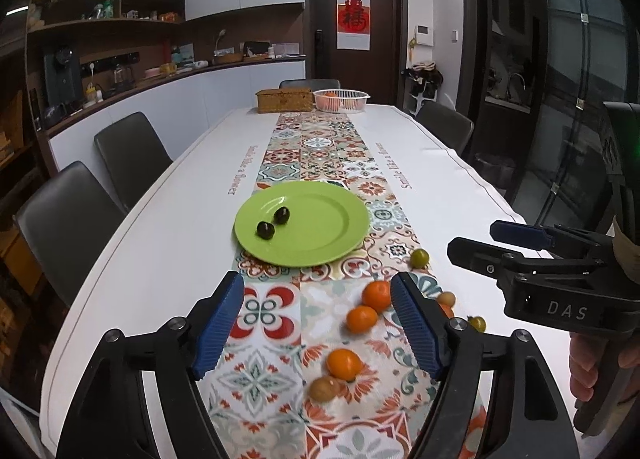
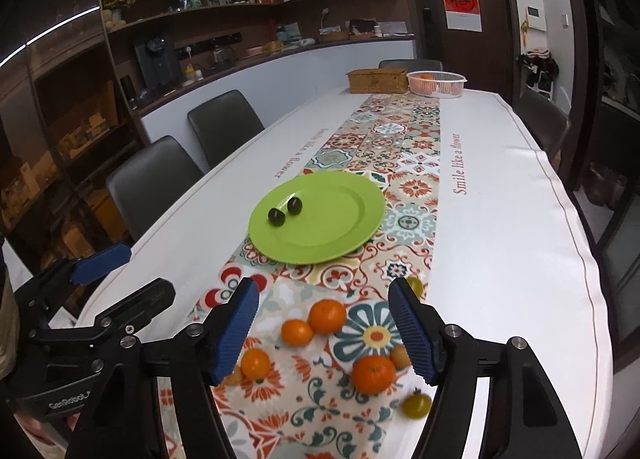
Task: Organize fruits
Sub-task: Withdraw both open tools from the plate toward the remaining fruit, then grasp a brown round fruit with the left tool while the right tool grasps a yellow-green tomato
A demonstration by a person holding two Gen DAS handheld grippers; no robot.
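Observation:
A green plate (image 1: 320, 243) (image 2: 340, 235) lies on the patterned runner with two dark grapes (image 1: 273, 222) (image 2: 285, 212) on it. Nearer to me, several small oranges (image 1: 376, 295) (image 2: 327, 316), yellow-green tomatoes (image 1: 419, 258) (image 2: 417, 405) and brown longans (image 1: 323, 389) (image 2: 400, 355) lie loose on the runner. My left gripper (image 1: 316, 327) is open and empty above the runner, left of the oranges. My right gripper (image 2: 322, 329) is open and empty above the fruit; it also shows in the left wrist view (image 1: 480, 241).
A wicker box (image 1: 285, 99) (image 2: 377, 81) and a white basket (image 1: 341, 101) (image 2: 436, 84) holding oranges stand at the table's far end. Grey chairs (image 1: 128, 155) (image 2: 224, 127) line the left side, another on the right (image 1: 446, 127). The table edge (image 2: 580, 259) runs on the right.

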